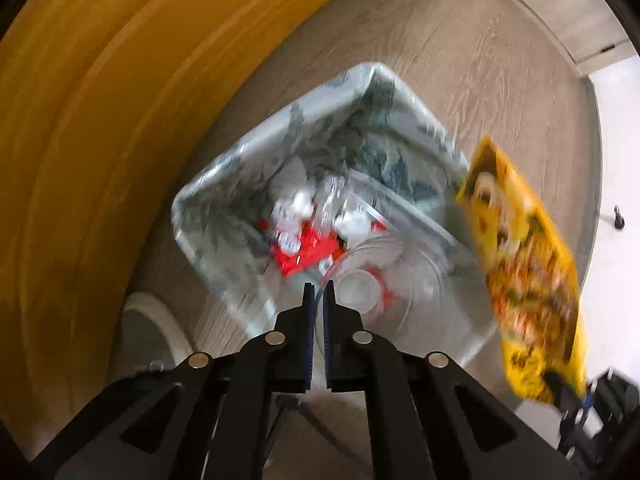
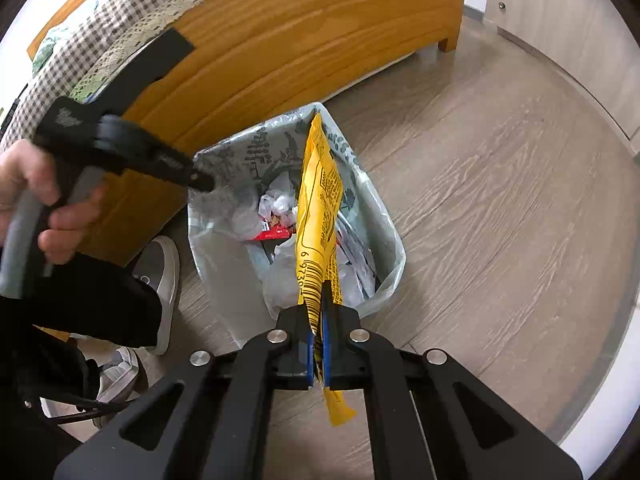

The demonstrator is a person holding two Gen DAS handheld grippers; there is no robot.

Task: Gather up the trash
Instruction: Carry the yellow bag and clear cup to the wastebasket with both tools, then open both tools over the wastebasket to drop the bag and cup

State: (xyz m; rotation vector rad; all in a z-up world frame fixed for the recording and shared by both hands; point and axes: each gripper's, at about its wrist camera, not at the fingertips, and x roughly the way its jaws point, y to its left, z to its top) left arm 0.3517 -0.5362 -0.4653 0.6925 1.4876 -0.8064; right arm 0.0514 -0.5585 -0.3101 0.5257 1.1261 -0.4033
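A bin (image 1: 224, 188) lined with a printed plastic bag stands on the floor, also in the right wrist view (image 2: 386, 220). Inside lie a red wrapper (image 1: 308, 254) (image 2: 272, 234) and white scraps. My left gripper (image 1: 319, 290) points straight down over the bin, shut on the rim of a clear plastic cup (image 1: 372, 284). In the right wrist view the left gripper (image 2: 202, 182) hangs over the bin's left edge. My right gripper (image 2: 318, 300) is shut on a yellow snack bag (image 2: 320, 200) that dangles over the bin. From the left wrist, the snack bag (image 1: 520, 260) hangs at the bin's right side.
A wooden bed frame (image 2: 300, 40) (image 1: 100, 120) with a checked cover (image 2: 120, 12) stands just behind the bin. A person's hand (image 2: 32, 188) holds the left gripper's handle. A grey shoe (image 2: 160, 276) (image 1: 148, 332) rests left of the bin. Wood-look floor (image 2: 500, 200) stretches right.
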